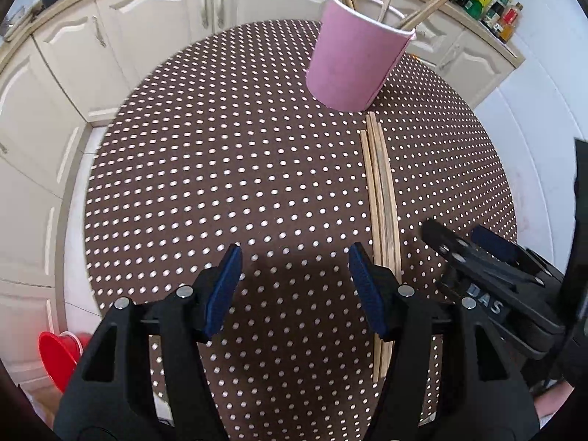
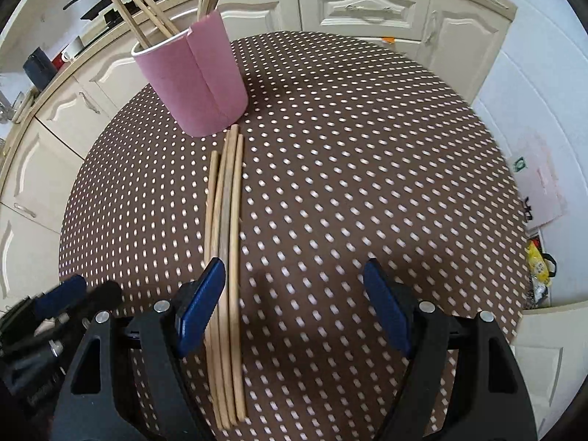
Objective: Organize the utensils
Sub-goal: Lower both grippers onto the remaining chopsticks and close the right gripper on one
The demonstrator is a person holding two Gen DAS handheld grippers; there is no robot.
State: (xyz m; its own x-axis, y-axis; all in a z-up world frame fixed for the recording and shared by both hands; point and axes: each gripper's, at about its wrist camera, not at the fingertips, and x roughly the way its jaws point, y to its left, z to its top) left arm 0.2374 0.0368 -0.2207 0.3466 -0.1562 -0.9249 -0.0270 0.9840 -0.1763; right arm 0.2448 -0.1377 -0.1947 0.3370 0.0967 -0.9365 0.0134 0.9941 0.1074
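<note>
Chopsticks on table: 4 wooden chopsticks (image 2: 228, 242) lie side by side, touching, in a tight bundle on the brown dotted tablecloth (image 2: 367, 183); far ends just beside the base of the cup.
Cup: pink cup (image 1: 354, 55) stands upright on the cloth, with several more chopsticks (image 1: 437, 2) leaning out of its rim.
Left gripper: left gripper (image 1: 294, 275) points steeply down at the cloth, blue pads spread, nothing between them; the bundle runs just outside its right finger (image 1: 362, 272).
Right gripper: right gripper (image 2: 294, 286) also tilts steeply down, jaws spread wide and pinching nothing; the bundle passes under its left finger (image 2: 205, 286), partly between the pads.
Surroundings: cream kitchen cabinets (image 1: 154, 14) behind the table; red bowl (image 1: 60, 354) low at the left.
</note>
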